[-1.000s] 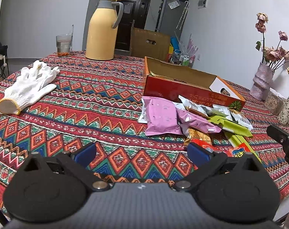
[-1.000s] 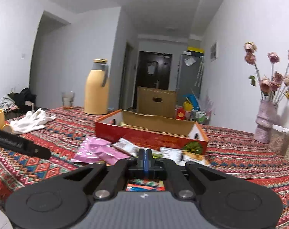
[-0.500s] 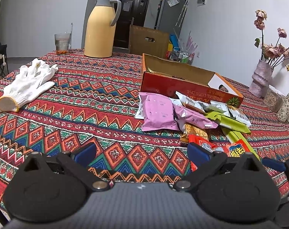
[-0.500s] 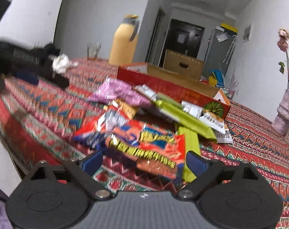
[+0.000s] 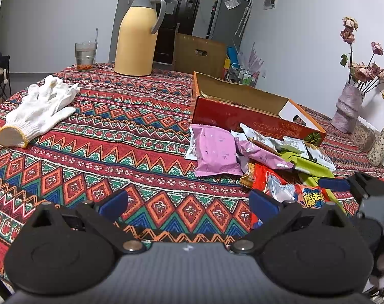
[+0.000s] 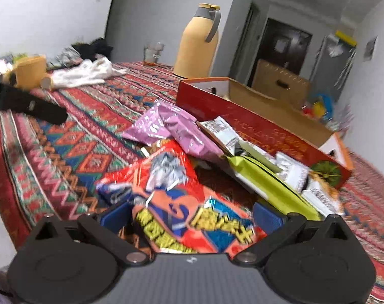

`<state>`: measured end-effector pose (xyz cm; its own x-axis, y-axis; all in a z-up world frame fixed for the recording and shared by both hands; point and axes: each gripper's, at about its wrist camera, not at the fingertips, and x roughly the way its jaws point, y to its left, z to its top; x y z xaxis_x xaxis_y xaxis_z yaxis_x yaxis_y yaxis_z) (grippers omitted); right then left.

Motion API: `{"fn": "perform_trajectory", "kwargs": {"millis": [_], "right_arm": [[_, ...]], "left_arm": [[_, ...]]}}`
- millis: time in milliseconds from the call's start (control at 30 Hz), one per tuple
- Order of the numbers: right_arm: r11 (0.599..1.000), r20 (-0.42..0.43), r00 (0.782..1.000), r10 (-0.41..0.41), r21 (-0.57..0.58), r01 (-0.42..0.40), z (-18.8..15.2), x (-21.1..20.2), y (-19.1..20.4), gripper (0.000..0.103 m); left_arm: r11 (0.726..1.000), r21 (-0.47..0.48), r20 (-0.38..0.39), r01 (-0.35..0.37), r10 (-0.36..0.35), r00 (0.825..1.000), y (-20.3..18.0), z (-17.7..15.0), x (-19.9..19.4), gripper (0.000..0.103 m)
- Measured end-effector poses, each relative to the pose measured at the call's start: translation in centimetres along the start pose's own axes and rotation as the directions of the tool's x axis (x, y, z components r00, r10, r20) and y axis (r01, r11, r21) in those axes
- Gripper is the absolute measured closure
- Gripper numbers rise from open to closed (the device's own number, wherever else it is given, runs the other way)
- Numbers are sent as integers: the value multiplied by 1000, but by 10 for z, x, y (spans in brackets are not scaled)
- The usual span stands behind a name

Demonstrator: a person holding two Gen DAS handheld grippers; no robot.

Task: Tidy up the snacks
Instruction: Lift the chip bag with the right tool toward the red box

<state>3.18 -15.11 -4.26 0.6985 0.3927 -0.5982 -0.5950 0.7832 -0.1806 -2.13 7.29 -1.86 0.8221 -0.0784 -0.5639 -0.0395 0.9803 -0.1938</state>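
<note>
Both grippers' fingers gape, the right gripper (image 6: pixel 190 211) still opening astride a red yellow-lettered snack bag (image 6: pixel 192 217).

Snack packets (image 5: pixel 255 152) lie heaped before the box (image 5: pixel 245 111), gloves (image 5: pixel 39 109) well left, jug (image 5: pixel 137 35) behind.

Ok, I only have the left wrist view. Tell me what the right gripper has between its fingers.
Observer: The right gripper straddles the red snack bag. Its jaws are opening, and the pads are off the bag.
Operator: Now tell me what sits by the white gloves, past my left edge.
Observer: A yellow mug stands on the tablecloth beside the gloves.
</note>
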Motion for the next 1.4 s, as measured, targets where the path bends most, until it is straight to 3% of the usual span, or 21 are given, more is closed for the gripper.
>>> {"fn": "perform_trajectory", "kwargs": {"millis": [267, 567, 667, 767, 967, 1167, 1400], "right_arm": [[987, -28, 988, 154, 53, -153, 8, 17, -21, 0], [970, -10, 976, 217, 117, -215, -1, 29, -31, 0], [969, -16, 976, 218, 119, -215, -2, 26, -29, 6], [966, -27, 973, 231, 123, -226, -4, 19, -27, 24], [979, -18, 991, 131, 158, -126, -9, -6, -10, 46], [977, 17, 1000, -25, 213, 21, -21, -34, 18, 48], [957, 75, 986, -151, 260, 127, -20, -62, 26, 48]], "left_arm": [[999, 36, -16, 6, -5, 1000, -8, 12, 12, 0], [996, 82, -32, 39, -36, 999, -19, 25, 28, 0], [994, 98, -40, 55, -52, 998, -23, 29, 36, 0], [992, 105, -46, 72, -68, 997, -26, 32, 42, 0], [986, 97, -53, 134, -129, 990, -28, 36, 51, 0], [977, 99, -62, 187, -181, 981, -32, 38, 55, 0], [976, 93, -56, 197, -193, 980, -32, 39, 51, 0]]}}
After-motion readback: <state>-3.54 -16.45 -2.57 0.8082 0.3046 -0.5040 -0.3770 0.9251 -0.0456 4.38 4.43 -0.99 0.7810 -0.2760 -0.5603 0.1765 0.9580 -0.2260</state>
